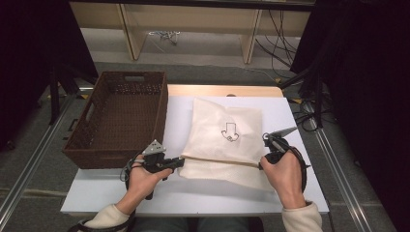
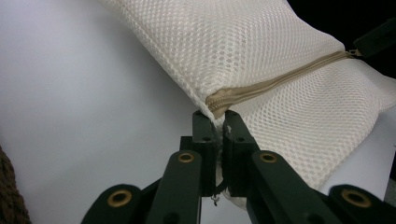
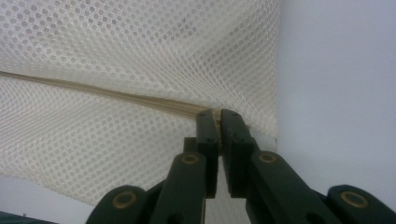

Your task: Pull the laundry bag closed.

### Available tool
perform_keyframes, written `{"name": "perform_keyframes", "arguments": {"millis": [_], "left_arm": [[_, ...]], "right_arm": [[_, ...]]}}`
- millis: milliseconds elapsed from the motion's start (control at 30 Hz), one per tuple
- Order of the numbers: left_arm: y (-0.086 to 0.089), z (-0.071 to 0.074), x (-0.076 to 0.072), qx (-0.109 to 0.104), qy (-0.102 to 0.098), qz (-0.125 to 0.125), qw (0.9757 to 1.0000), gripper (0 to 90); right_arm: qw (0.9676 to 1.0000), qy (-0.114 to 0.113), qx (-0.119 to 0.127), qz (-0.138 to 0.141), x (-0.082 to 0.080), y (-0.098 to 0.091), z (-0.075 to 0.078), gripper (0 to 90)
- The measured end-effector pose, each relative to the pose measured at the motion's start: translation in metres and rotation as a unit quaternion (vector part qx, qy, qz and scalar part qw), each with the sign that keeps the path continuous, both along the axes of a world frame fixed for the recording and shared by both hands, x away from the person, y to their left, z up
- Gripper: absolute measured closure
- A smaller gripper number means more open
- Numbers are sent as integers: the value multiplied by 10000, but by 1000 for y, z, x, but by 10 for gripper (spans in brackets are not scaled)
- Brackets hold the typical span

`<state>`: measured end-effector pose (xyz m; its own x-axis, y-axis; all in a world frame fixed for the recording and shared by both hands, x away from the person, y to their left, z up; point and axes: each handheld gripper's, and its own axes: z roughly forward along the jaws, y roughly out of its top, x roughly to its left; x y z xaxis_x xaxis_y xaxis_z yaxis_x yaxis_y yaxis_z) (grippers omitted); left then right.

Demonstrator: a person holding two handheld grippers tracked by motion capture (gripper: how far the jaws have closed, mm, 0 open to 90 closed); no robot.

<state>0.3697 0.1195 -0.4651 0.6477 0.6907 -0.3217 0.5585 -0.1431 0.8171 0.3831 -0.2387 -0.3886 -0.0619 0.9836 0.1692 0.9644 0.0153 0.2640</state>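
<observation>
Sleeved forearms nearest, entering at the desk's near edge, one hand on each tool. Left tongs [image 1: 180, 162] pinched together on the left corner of the mesh laundry bag [image 1: 225, 130], right at the zipper's [image 2: 275, 84] end; the left gripper view shows mesh caught between the closed jaws. Right tongs [image 1: 261, 165] likewise clamped on the bag's right end of the zipper line, seen close in the right gripper view [image 3: 215, 115], with the cloth drawn into folds toward the grip. Bag lies flat on the white desk [image 1: 193, 193], centre-right, zipper edge nearest the person, a small dark print [image 1: 230, 133] on its top face. Just left of it and not touching, a brown woven basket [image 1: 77, 145] sits at the desk's left edge, overhanging it. Beyond, floor, cables, a wooden frame. Risk, as judged: both grips hold only thin mesh at the corners; a lift or uneven pull could let a corner slip free, or snag and strain the zipper seam, and the sagging middle could catch the basket rim.
</observation>
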Motion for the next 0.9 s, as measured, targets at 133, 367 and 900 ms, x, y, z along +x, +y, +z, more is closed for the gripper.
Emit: {"name": "perform_keyframes", "arguments": {"millis": [133,367,900], "left_arm": [[0,0,0,11,-3,5,10000,851],[0,0,0,-25,25,21,10000,851],[-1,0,0,-11,16,4,10000,851]], "right_arm": [[10000,4,-45,8,0,0,0,876],[10000,5,5,0,-1,-3,0,876],[9999,-92,-73,44,-2,-8,0,876]]}}
